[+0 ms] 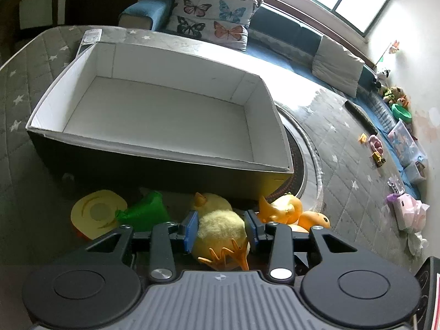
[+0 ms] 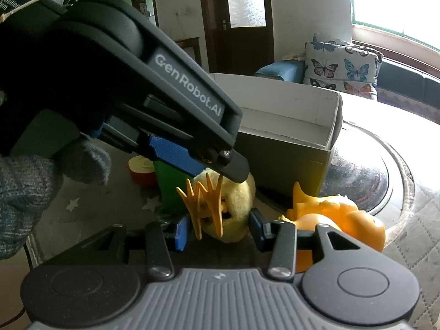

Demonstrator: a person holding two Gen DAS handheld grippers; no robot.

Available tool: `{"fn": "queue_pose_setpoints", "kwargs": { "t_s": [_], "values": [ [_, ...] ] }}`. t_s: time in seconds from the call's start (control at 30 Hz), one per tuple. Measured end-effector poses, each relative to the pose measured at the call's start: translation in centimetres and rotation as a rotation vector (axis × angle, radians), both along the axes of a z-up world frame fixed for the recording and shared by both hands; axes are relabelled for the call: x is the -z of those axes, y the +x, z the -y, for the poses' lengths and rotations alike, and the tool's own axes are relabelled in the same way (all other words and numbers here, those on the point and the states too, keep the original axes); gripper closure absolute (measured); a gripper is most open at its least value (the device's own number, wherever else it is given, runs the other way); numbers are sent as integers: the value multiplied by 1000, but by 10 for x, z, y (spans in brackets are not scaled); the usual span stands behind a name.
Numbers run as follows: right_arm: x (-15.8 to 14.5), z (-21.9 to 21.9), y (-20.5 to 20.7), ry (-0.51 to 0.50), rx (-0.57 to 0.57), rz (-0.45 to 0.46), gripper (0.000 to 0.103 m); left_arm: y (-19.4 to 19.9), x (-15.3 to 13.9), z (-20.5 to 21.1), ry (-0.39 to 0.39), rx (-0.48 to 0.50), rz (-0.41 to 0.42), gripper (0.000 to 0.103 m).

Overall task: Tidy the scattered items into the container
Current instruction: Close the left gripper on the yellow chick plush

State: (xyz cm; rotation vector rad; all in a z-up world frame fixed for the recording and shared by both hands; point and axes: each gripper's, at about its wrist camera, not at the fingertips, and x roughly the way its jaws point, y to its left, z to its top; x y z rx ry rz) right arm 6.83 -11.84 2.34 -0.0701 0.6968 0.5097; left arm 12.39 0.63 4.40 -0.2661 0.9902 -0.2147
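A fluffy yellow plush chick [image 1: 220, 228] with orange feet lies on the grey star mat in front of the empty white-lined box [image 1: 165, 115]. My left gripper [image 1: 221, 229] has its blue pads on both sides of the chick's body, touching it. In the right wrist view the chick [image 2: 233, 209] lies between my right gripper's [image 2: 218, 228] open fingers, with the left gripper over it from above. An orange rubber duck [image 1: 288, 210] lies to the right, and shows in the right wrist view [image 2: 338, 217]. A green toy [image 1: 145, 210] and a yellow-lidded cup [image 1: 95, 213] lie to the left.
The box [image 2: 291, 134] stands just behind the toys, partly on a round dark mat [image 1: 298, 162]. A blue sofa with a butterfly cushion [image 1: 211, 13] runs along the back. More toys [image 1: 376, 151] are scattered at the far right by the wall.
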Motion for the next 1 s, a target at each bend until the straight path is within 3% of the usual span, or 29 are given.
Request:
{"fn": "queue_pose_setpoints", "kwargs": {
  "t_s": [0.3,0.43,0.53,0.8,1.0],
  "values": [
    [-5,3,-7,6,1,5,58,-8,-8,2,-4,8,24,70],
    [-13,5,-12,10,-3,36,59,-15,-21,2,-23,27,57,81],
    [-19,7,-14,8,2,56,60,-18,-28,4,-32,48,85,81],
    [-8,6,-14,6,6,25,62,-15,-12,0,-52,33,46,79],
    [-5,3,-15,-11,-3,22,57,-20,-12,-12,-86,1,61,74]
  ]
}}
